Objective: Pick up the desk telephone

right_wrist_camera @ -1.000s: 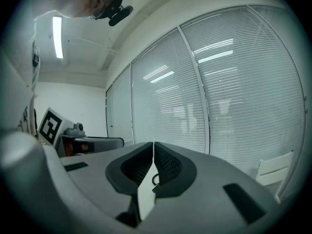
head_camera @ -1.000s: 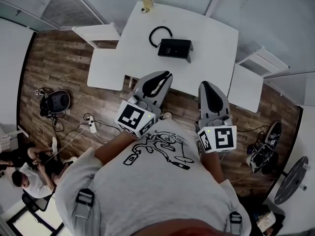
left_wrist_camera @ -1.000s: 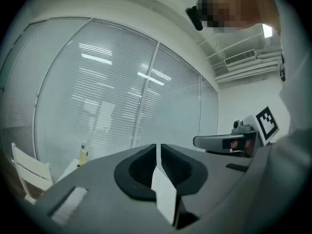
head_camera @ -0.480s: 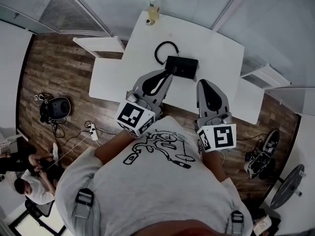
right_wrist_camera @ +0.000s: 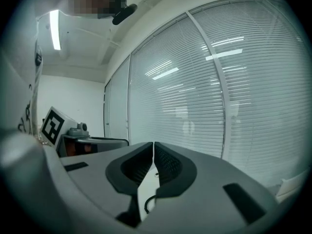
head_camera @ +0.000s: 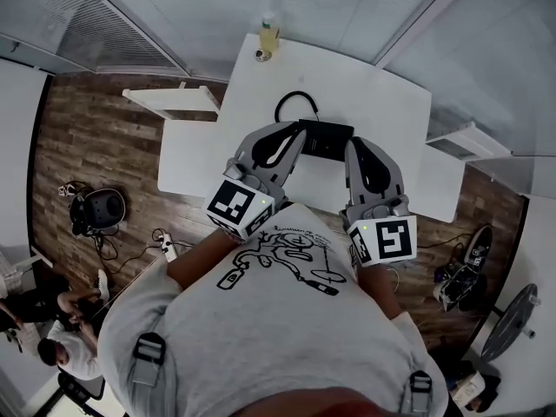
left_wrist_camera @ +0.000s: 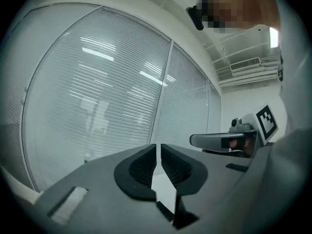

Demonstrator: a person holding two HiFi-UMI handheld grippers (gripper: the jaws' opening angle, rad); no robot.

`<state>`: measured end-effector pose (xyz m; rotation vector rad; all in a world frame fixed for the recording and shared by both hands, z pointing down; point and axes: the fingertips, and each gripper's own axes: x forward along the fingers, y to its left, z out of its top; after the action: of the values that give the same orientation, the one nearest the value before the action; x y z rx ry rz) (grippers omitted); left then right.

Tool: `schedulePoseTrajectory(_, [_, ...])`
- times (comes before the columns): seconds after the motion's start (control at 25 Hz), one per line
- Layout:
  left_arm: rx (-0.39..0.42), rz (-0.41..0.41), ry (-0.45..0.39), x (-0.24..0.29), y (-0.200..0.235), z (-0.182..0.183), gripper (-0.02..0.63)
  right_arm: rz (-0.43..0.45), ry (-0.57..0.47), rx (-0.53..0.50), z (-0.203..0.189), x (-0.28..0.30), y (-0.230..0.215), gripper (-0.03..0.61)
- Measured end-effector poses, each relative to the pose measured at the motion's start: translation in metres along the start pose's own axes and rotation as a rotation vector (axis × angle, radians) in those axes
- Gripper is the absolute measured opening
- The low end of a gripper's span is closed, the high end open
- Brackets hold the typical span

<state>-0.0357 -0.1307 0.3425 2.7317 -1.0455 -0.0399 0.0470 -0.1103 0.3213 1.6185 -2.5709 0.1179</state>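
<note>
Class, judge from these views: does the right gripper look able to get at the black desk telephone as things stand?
Probably yes. The right gripper is close by the telephone on the white table, with nothing between them. Its fingers are shut, though, and must open first.

bare table (head_camera: pixel 382 102) flanks the telephone (head_camera: pixel 326 137); bottle (head_camera: pixel 268 37) stands far back, apart.
</note>
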Motion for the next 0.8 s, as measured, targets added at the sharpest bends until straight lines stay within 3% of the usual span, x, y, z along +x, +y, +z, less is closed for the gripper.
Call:
schedulePoseTrajectory(0.44, [-0.009,-0.02,0.017,0.018,0.031,-0.001,0.028,-0.013,0.012,-0.007,-0.001,0.034,-0.004,0.008])
schedulePoseTrajectory(0.8, [-0.013,-0.008,0.017,0.047,0.016,0.0,0.028,-0.028,0.009,-0.011,0.002,0.024,-0.042,0.008])
